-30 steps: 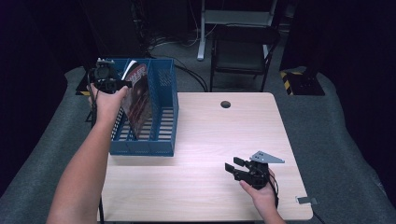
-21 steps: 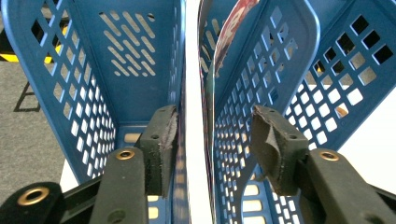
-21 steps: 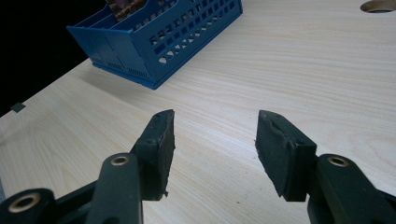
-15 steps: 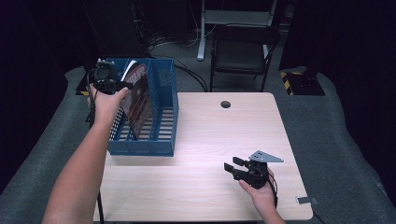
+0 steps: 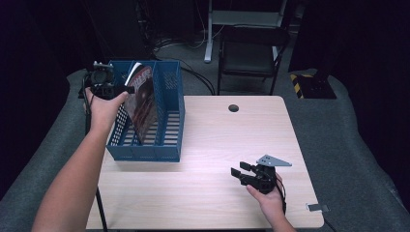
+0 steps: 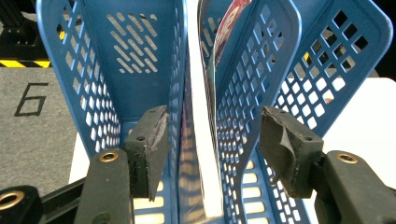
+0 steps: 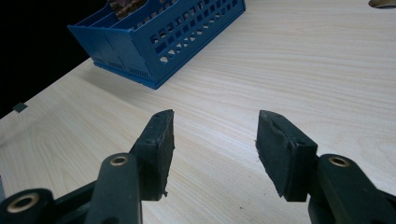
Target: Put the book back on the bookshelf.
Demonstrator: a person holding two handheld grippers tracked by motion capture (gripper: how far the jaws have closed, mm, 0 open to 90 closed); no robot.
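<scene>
Magazine [image 6: 205,140] stood on edge between the jaws of the left hand-held gripper [image 6: 210,140], which had just been opening and no longer pressed it; its long axis ran away inside the blue file rack [image 5: 169,92], right hand-held gripper [image 5: 252,175] released, well apart on the bench [image 5: 217,140]

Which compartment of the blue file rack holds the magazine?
The middle compartment of the blue file rack: the magazine leans there, while the compartments beside it hold nothing visible.

We see the magazine [image 5: 144,104] standing in the rack [image 5: 167,140] on the table's [image 5: 217,145] left side, our right tongs [image 5: 241,174] near its front.
</scene>
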